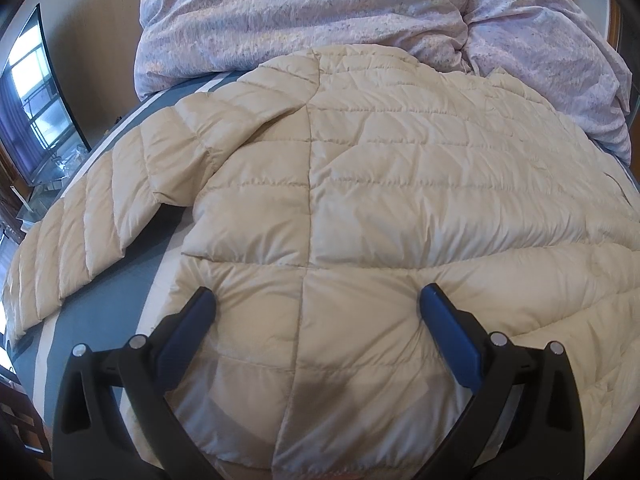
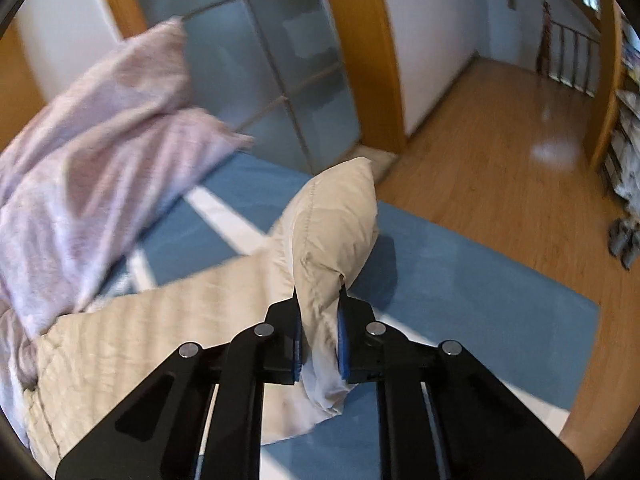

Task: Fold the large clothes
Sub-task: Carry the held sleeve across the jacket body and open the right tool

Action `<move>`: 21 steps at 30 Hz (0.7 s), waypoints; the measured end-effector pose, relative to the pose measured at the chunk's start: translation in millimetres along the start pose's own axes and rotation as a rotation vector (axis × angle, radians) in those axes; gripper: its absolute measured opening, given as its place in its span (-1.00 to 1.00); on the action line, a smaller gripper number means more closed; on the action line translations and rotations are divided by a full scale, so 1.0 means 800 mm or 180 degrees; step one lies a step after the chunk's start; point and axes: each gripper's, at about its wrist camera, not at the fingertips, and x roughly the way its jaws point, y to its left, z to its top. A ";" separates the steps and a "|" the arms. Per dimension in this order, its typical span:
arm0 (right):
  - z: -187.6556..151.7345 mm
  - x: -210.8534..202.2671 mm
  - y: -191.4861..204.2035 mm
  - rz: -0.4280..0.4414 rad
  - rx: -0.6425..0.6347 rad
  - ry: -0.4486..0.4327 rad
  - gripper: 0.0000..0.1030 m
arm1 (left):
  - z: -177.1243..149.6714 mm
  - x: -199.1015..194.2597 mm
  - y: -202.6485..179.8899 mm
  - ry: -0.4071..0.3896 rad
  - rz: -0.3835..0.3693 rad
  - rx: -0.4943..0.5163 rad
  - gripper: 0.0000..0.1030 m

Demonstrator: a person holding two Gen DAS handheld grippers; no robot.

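Left wrist view: the left hand-held gripper [image 1: 318, 300] enters from 6 o'clock with its jaws spread wide, released. Its blue pads [image 1: 450, 334] press down on the surface of the cream quilted jacket [image 1: 380, 184], one on either side of a vertical seam, with a broad bulge of fabric between them that they do not pinch. The jacket lies flat on the bed [image 1: 132, 292], which has a blue cover with white stripes, and fills the frame from the centre out to 3 o'clock. One sleeve [image 1: 80, 224] runs out toward 8 o'clock over the blue cover. A rumpled lilac duvet [image 1: 320, 12] is heaped beyond the jacket from 11 to 2 o'clock, touching its far edge. At 9 o'clock a dark screen [image 1: 36, 100] stands beside the bed.

Right wrist view: the right hand-held gripper [image 2: 319, 316] comes up from 6 o'clock, clenched on a fold of the cream quilted jacket [image 2: 336, 216]. The pinched part stands up as a puffy peak toward 12 o'clock, lifted off the bed [image 2: 472, 292]. The remaining jacket trails toward 8 o'clock. The lilac duvet [image 2: 92, 152], blurred, lies from 9 to 11 o'clock. Wooden floor [image 2: 500, 160] stretches away at 2 o'clock.
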 end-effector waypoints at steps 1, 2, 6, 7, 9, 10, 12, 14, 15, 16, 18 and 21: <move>0.000 -0.005 0.018 0.0074 -0.0073 -0.0014 -0.74 | 0.000 0.000 0.000 -0.0002 0.0000 -0.0001 0.97; -0.001 -0.008 0.034 0.0126 -0.0138 -0.0020 -0.74 | 0.000 0.000 0.001 -0.0002 -0.0003 -0.0003 0.97; -0.020 -0.020 0.130 0.0479 -0.0514 0.0035 -0.75 | 0.001 0.000 0.001 -0.0005 0.0002 -0.0001 0.97; -0.029 -0.021 0.157 0.0605 -0.0608 0.0095 -0.76 | 0.001 0.000 0.001 -0.0004 0.0001 -0.0002 0.97; -0.051 -0.023 0.207 0.0805 -0.0798 0.0211 -0.76 | 0.001 0.000 0.001 -0.0004 -0.0002 -0.0004 0.97; -0.061 -0.025 0.227 0.0876 -0.0878 0.0256 -0.76 | 0.001 0.000 0.001 -0.0004 -0.0002 -0.0004 0.97; -0.093 -0.026 0.282 0.1065 -0.1101 0.0409 -0.76 | 0.001 0.000 0.001 -0.0004 0.0000 -0.0002 0.97; -0.130 -0.027 0.337 0.1241 -0.1354 0.0575 -0.76 | 0.001 -0.001 0.002 -0.0004 -0.0003 -0.0004 0.97; -0.144 -0.027 0.357 0.1291 -0.1446 0.0627 -0.76 | 0.001 -0.001 0.002 -0.0003 -0.0007 -0.0008 0.97; -0.161 -0.028 0.379 0.1351 -0.1547 0.0686 -0.76 | 0.001 -0.001 0.001 -0.0002 -0.0011 -0.0011 0.97; -0.186 -0.033 0.402 0.1426 -0.1657 0.0767 -0.76 | 0.001 -0.001 0.001 0.0000 -0.0017 -0.0016 0.97; -0.225 -0.036 0.436 0.1559 -0.1806 0.0941 -0.76 | 0.001 -0.001 0.000 0.0003 -0.0026 -0.0023 0.97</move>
